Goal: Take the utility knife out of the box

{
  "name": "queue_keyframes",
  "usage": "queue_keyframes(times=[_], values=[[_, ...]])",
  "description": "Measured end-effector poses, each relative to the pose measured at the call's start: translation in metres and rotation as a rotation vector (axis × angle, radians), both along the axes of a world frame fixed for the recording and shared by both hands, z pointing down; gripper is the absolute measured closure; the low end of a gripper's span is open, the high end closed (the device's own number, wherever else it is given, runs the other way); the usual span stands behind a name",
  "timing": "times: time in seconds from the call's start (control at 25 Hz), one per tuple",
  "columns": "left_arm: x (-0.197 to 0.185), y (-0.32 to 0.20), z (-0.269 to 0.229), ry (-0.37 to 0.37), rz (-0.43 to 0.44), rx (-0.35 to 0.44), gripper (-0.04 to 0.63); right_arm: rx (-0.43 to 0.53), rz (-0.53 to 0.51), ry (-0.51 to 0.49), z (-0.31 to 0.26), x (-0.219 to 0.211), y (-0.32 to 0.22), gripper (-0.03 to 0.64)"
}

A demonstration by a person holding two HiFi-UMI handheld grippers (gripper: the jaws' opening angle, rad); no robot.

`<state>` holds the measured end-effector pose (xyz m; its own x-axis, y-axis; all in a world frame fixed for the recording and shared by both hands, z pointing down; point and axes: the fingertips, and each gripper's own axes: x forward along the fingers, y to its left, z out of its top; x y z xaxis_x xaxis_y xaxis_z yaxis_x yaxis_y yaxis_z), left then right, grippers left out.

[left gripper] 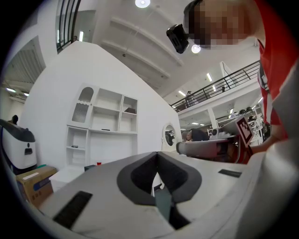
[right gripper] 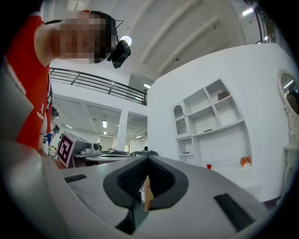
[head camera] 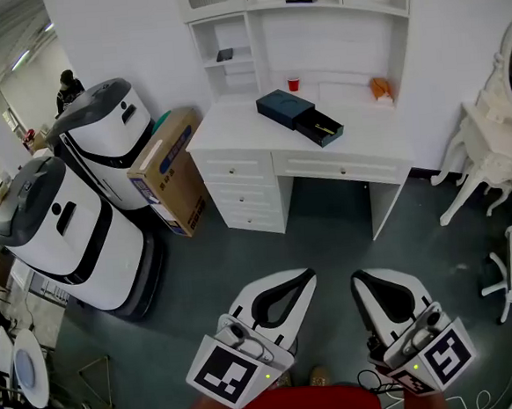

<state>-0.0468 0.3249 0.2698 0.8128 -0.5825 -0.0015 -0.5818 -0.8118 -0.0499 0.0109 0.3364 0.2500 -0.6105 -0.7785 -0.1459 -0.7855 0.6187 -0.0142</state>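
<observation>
Dark blue box (head camera: 285, 106) sits on the white desk (head camera: 232, 126), far across the floor from me, with its drawer (head camera: 321, 130) slid out to the front-right. The utility knife (head camera: 324, 129) is, I judge, the thin yellowish sliver lying in that drawer, but it's too small to confirm. Left gripper (head camera: 309, 275) and right gripper (head camera: 355, 278) hang low in front of me, well apart from the desk. Both have their jaws pressed together tip to tip with nothing held, and both gripper views agree. Risks as I judge them: if I arrive with the claws closed, I'd shove the knife deeper or push the drawer in instead of pinching, so they need opening first. The drawer looks shallow and narrow, so a wide pinch could catch its rim and drag the whole box toward the desk edge. The knife lies flat, so the pads may slide off it. The red cup (head camera: 293, 83) stands just behind the box and could tip on a careless reach. Counts: two grippers, one box, one drawer, one probable knife, one red cup, one orange object (head camera: 380, 88), one cardboard carton (head camera: 167, 169), two white machines (head camera: 100, 132) left of the desk.
</observation>
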Motion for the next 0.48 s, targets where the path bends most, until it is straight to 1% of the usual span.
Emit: queue_keyframes(times=[0.36, 0.48], values=[[0.024, -0.023, -0.005, 0.020, -0.046, 0.013, 0.589, 0.014, -0.024, 0.025, -0.002, 0.027, -0.016, 0.611], [0.033, -0.034, -0.007, 0.028, -0.069, 0.035, 0.589, 0.004, -0.035, 0.029, 0.002, 0.038, -0.024, 0.611]])
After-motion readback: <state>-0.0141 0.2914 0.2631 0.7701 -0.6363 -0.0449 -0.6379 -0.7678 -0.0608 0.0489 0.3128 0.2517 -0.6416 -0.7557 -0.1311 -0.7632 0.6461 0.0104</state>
